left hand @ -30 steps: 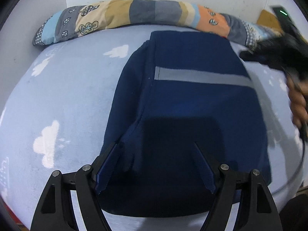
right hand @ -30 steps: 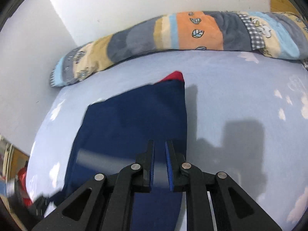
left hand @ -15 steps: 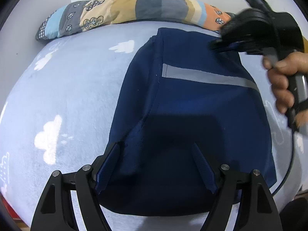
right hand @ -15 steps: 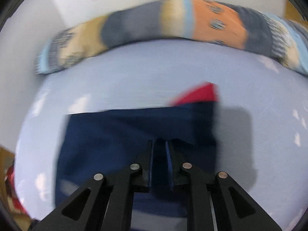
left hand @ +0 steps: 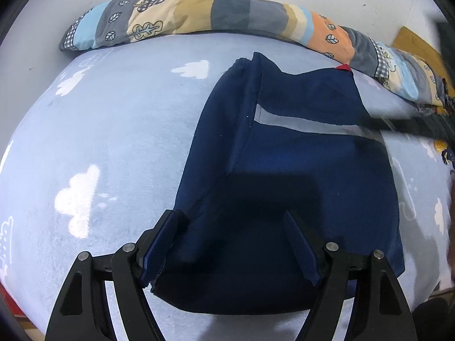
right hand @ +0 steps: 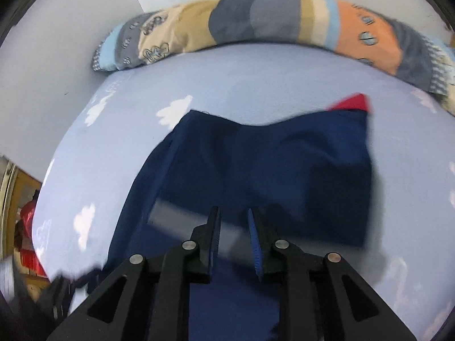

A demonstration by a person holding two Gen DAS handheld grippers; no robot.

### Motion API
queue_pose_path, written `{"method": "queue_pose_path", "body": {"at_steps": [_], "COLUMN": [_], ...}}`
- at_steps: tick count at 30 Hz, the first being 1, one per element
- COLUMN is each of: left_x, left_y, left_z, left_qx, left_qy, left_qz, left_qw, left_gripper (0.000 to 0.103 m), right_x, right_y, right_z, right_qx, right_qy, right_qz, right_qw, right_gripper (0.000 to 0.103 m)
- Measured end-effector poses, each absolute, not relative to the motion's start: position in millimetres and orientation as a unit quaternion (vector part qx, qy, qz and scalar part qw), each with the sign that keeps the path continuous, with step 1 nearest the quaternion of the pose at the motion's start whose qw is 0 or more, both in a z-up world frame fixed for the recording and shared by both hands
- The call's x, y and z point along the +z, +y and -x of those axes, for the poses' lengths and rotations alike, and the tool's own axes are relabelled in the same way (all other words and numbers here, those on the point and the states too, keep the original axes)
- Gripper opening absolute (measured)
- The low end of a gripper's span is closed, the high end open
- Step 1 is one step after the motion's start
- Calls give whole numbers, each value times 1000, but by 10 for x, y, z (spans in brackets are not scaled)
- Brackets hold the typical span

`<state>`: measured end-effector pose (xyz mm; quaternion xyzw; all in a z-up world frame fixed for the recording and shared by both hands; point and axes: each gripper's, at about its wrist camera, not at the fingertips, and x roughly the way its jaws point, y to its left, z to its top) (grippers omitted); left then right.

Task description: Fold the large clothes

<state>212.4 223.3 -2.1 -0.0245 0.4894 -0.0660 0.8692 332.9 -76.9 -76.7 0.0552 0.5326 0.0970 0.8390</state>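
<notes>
Your bed (left hand: 119,130) carries the folded navy garment (left hand: 298,170) toward its right edge. Your left gripper (left hand: 230,244) stands spread, unclenched, over the near hem; your right gripper (right hand: 233,238), just opening, holds nothing. Next, smooth or re-fold.

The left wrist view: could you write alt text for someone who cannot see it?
A folded navy garment with a grey stripe lies on a pale blue cloud-print sheet. The left hand-held gripper stands open over its near edge. A patchwork pillow lines the white wall behind.
</notes>
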Motion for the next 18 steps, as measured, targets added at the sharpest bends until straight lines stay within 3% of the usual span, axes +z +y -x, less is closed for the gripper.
{"method": "queue_pose_path", "body": {"at_steps": [9, 14, 18], "left_x": [-47, -86, -75], "left_y": [2253, 2244, 2247], "left_z": [-2093, -2115, -2111], "left_qx": [-57, -52, -54], "left_qy": [492, 495, 494], "left_qz": [18, 12, 18], "left_qw": [869, 867, 868], "left_gripper": [76, 76, 76], "right_x": [-937, -1366, -1304], "right_y": [-778, -739, -669], "right_z": [-2071, -2017, -2005], "right_qx": [127, 106, 99], "right_qy": [532, 527, 531], "right_qz": [-64, -75, -45], "right_qw": [835, 840, 841], "right_gripper": [25, 26, 25]}}
